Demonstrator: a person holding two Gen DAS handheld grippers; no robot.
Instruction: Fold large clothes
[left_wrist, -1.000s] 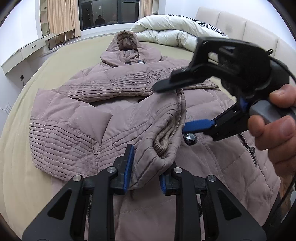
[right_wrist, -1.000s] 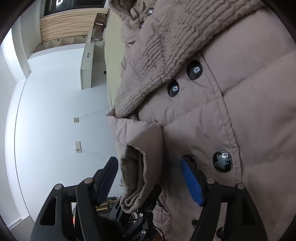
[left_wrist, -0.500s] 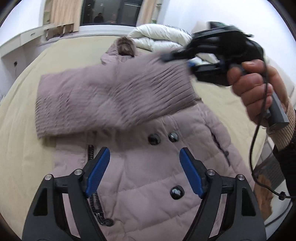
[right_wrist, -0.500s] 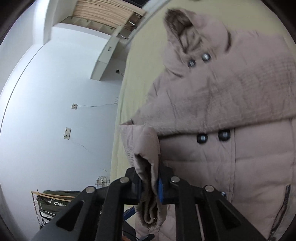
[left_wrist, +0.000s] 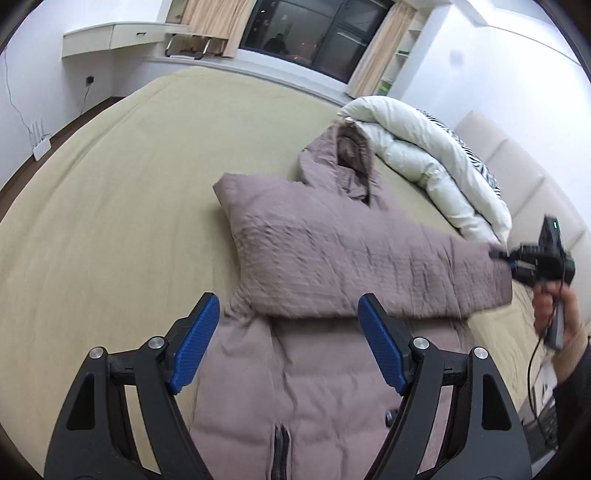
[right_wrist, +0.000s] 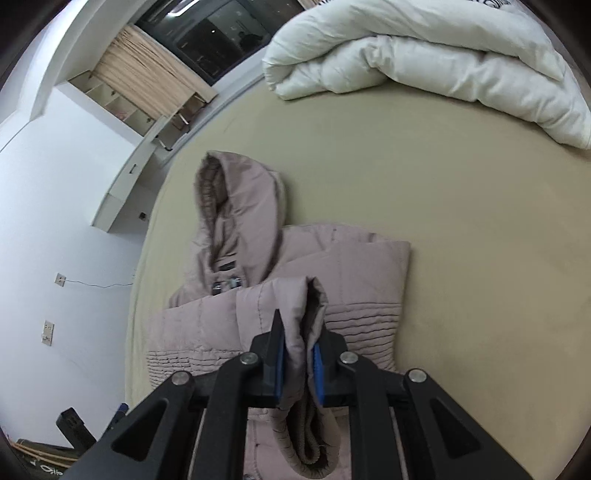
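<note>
Since a second ago my left gripper (left_wrist: 284, 341) has let the sleeve (left_wrist: 369, 266) go; it hangs wide open and empty above the coat (left_wrist: 295, 398), which lies on the bed (left_wrist: 110, 221). Out right, the right gripper (left_wrist: 511, 260) has pulled that sleeve across the chest. Right wrist view now: right gripper (right_wrist: 298, 360) pinched tight on the sleeve cuff (right_wrist: 301, 424), hood (right_wrist: 236, 206) beyond. I'd say sleeves nearly folded in, body fold remaining.
</note>
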